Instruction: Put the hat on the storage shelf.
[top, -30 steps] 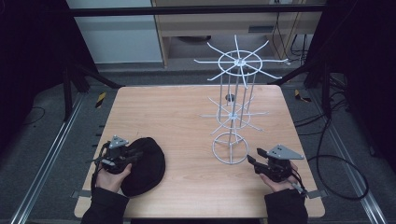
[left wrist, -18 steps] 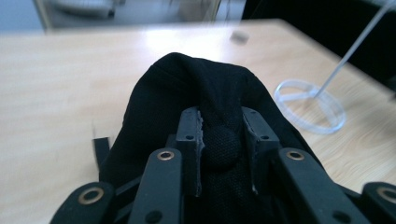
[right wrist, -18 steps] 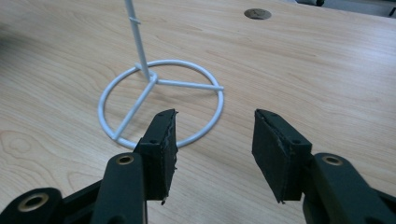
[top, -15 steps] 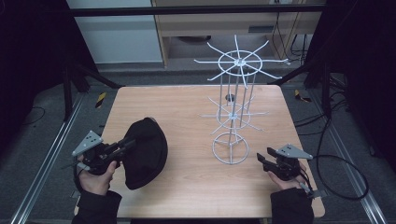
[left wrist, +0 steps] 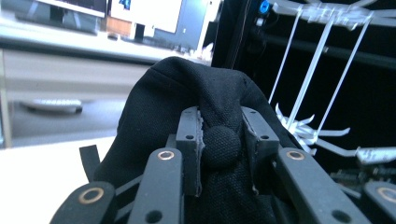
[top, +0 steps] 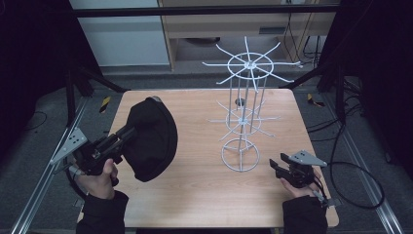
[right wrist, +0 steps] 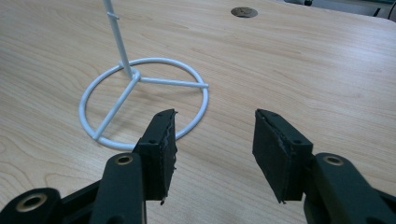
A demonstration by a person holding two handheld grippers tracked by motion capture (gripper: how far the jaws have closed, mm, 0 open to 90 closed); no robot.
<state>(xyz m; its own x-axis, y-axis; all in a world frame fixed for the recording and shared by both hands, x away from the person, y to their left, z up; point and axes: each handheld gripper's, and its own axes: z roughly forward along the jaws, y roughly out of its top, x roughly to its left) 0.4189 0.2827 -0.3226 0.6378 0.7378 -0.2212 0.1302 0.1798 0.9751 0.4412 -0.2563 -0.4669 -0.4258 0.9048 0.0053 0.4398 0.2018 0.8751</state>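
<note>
Cap (top: pixel 151 139) lifted off table (top: pixel 204 195) — left tongs (left wrist: pixel 219 140) clamp it | right tongs (right wrist: pixel 212 149) agape, empty | room dim, perhaps cabinets

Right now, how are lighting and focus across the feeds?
High view: dim, dark surroundings, table evenly lit. Left gripper view: bright blurred background, black cap sharp between the left gripper pads. Right gripper view: evenly lit, white rack base sharp.

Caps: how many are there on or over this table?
1. The black cap hangs over the table's left side, clamped in the left gripper, beside the white wire rack. No others visible.
</note>
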